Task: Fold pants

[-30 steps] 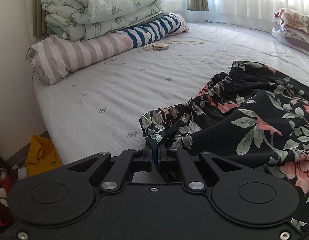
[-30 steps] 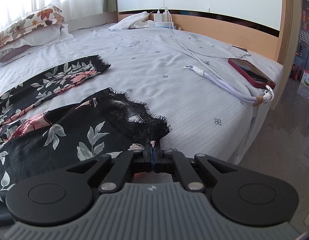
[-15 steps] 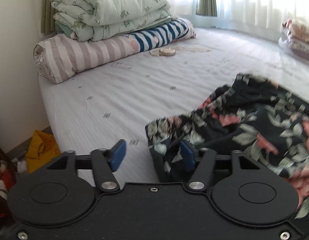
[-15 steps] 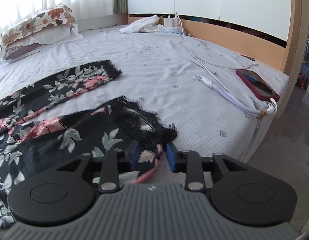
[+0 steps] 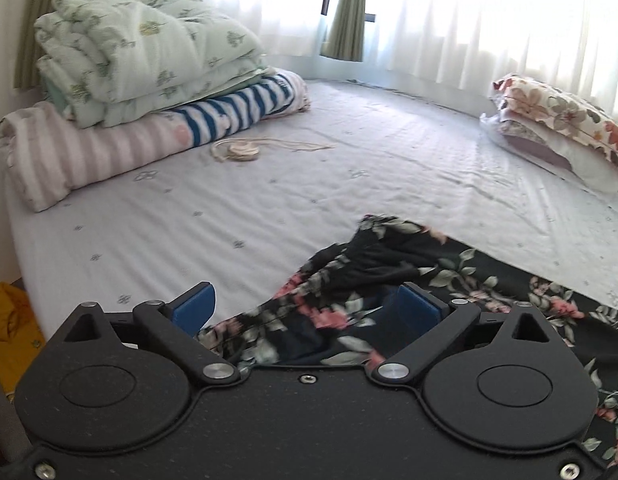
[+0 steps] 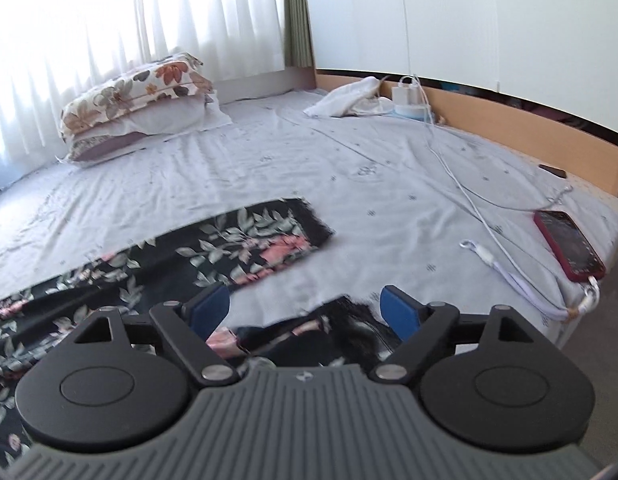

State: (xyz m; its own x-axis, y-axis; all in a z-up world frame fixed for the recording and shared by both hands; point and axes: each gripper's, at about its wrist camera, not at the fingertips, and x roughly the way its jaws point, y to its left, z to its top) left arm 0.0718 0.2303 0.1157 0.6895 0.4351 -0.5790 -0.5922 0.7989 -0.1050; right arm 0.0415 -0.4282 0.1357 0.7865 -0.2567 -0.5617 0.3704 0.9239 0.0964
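We've got both the left gripper and right gripper wide open, holding nothing, so the black floral pants may bunch at the rumpled waistband if regripped there.

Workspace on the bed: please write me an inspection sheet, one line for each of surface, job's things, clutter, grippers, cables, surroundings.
Surface: bed sheet, pale with small printed motifs, lightly wrinkled.
Job's things: floral pants lie spread on the sheet, not folded; waistband is bunched near the left gripper, a lace hem near the right.
Clutter: folded quilts, cord coil, pillows, red phone, white cloth.
Grippers: left gripper open, holding nothing; right gripper open, holding nothing.
Cables: white charging cable runs across the sheet toward the phone; charger at the headboard.
Surroundings: curtains, wooden headboard.
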